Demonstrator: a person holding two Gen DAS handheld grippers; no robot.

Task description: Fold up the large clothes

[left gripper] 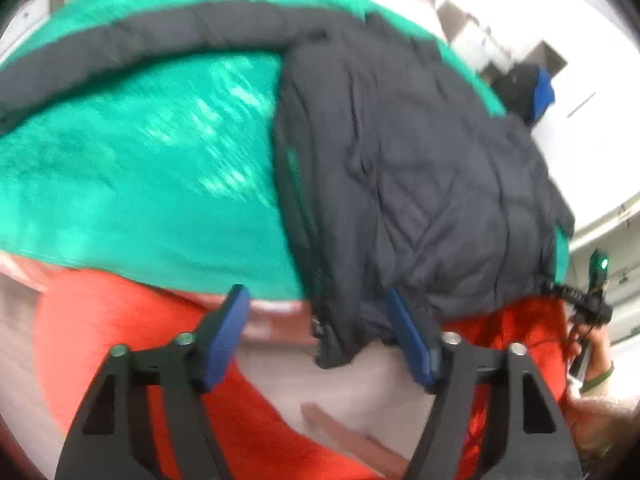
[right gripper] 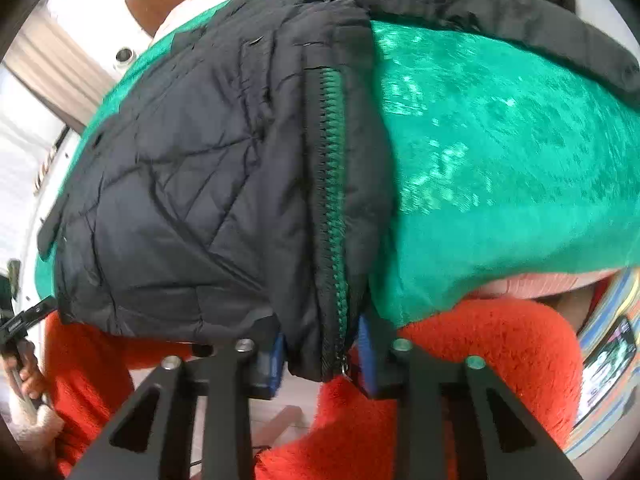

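Observation:
A dark quilted jacket lies on a table covered with a green cloth. One long sleeve stretches across the far side of the cloth. The jacket's hem hangs over the near table edge. My left gripper stands open at that edge; a hem corner dangles beside its right finger, and the left pad is well apart from it. My right gripper is shut on the hem where the green-toothed zipper ends, and fabric fills the gap between the blue pads.
A person in a red fleece stands right against the near table edge. A phone lies on striped fabric at the right. A dark and blue object sits beyond the table's far corner. Pale floor shows below.

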